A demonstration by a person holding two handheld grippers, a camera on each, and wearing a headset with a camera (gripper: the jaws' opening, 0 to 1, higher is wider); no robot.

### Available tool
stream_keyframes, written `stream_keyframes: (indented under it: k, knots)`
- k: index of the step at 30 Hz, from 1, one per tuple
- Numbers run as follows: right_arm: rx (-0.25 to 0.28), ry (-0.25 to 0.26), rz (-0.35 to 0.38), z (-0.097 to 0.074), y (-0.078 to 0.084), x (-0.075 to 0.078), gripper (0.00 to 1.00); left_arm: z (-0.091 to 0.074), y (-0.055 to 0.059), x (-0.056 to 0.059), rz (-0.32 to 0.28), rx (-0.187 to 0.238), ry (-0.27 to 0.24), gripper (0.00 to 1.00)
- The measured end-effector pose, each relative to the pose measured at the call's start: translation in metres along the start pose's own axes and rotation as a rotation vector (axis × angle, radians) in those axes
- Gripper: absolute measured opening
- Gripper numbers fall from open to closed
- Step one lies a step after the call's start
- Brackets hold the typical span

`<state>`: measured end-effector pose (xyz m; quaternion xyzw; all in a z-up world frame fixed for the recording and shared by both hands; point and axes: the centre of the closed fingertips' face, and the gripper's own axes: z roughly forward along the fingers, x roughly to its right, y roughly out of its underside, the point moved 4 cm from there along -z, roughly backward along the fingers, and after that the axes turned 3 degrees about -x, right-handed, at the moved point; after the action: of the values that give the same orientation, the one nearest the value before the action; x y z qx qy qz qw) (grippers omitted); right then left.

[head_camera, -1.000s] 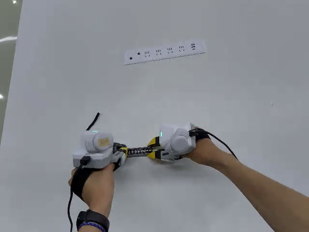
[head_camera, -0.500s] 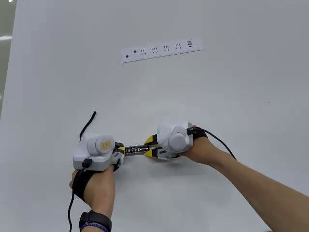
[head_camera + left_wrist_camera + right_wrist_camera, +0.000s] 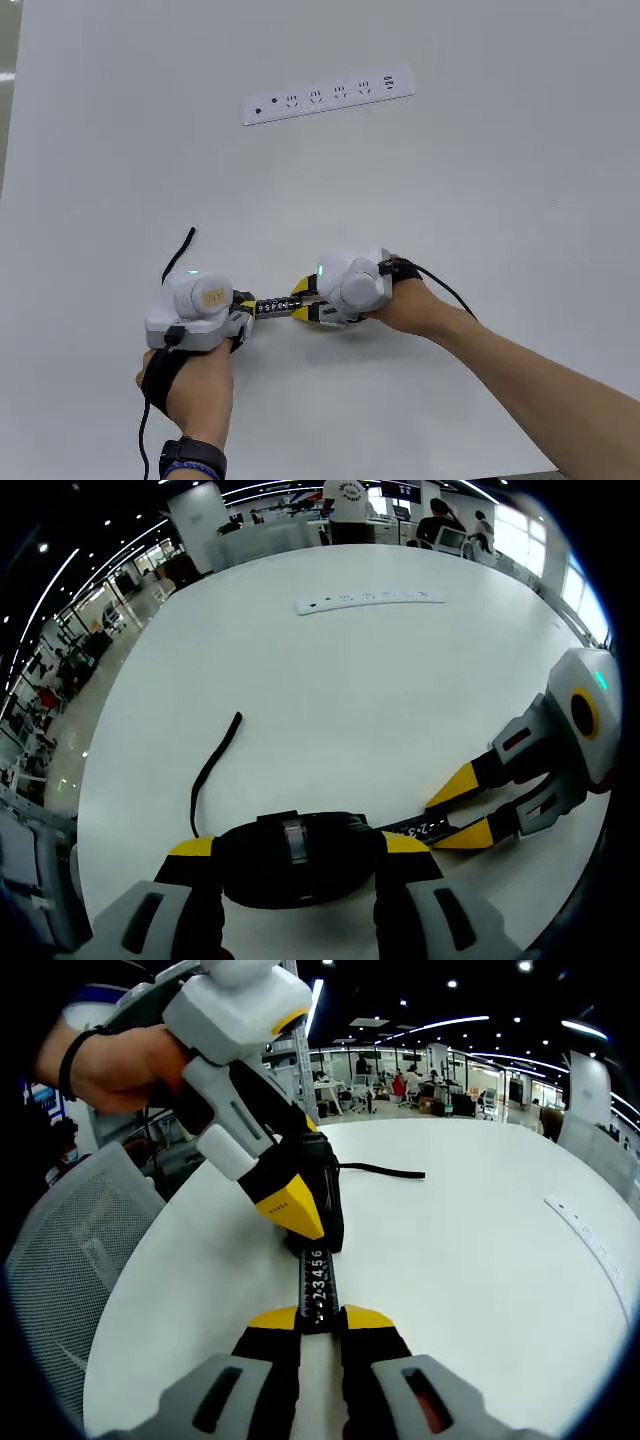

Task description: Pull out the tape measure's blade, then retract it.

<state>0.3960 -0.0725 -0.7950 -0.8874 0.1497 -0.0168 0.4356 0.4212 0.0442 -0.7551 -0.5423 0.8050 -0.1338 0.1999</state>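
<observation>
The tape case (image 3: 318, 1195) sits on the table (image 3: 450, 200), clamped in your left gripper (image 3: 298, 846); your right gripper (image 3: 320, 1317) is closed on the short blade (image 3: 317, 1280) just beside it. Hold the case steady and guide the blade straight, never twisting.

The right gripper (image 3: 301, 300), its jaws pinching the dark numbered metal blade (image 3: 276, 306), has drawn slightly closer to the left gripper (image 3: 246, 309), which grips the black tape measure case (image 3: 295, 858), and both have edged away from the white power strip (image 3: 328, 95).

A white power strip (image 3: 328, 95) lies flat on the bare white table (image 3: 500, 200).
</observation>
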Motion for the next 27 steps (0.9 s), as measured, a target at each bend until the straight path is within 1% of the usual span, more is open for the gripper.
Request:
stream_keyframes:
  k: [1,5,7,10,12,17,19,20,22,24,27]
  knots:
    - [0.003,-0.002,-0.003,0.005,-0.003,-0.002,0.14,0.0,0.0,0.0,0.009,0.002,0.004,0.57]
    - [0.013,0.0,-0.002,0.011,-0.009,0.001,0.14,-0.001,0.0,-0.001,-0.013,0.003,0.013,0.58]
    - [0.012,-0.001,-0.004,0.009,-0.009,0.002,0.14,0.0,0.0,-0.001,-0.023,0.004,0.016,0.58]
    - [0.006,-0.004,-0.017,0.01,-0.009,0.002,0.14,0.0,0.0,-0.002,-0.025,0.003,0.019,0.58]
    - [0.003,-0.002,-0.026,0.01,-0.01,0.003,0.13,0.0,-0.001,-0.002,-0.035,0.003,0.023,0.58]
    - [-0.001,-0.009,-0.038,0.012,-0.01,0.003,0.13,0.001,-0.001,-0.001,-0.028,0.0,0.019,0.58]
    - [-0.007,-0.007,-0.051,0.014,-0.011,0.002,0.13,0.002,-0.001,0.001,-0.017,0.003,0.005,0.58]
    - [-0.01,-0.006,-0.051,0.014,-0.011,0.001,0.13,0.002,-0.002,0.001,-0.001,0.0,0.0,0.58]
    - [-0.013,-0.004,-0.06,0.015,-0.011,0.001,0.13,0.002,-0.002,0.001,0.0,-0.003,0.0,0.58]
    - [-0.008,-0.005,-0.054,0.015,-0.011,0.002,0.13,0.001,-0.001,0.0,-0.014,0.0,0.007,0.58]
    - [-0.015,-0.002,-0.071,0.017,-0.013,0.001,0.13,0.001,-0.001,-0.001,-0.02,-0.005,0.013,0.58]
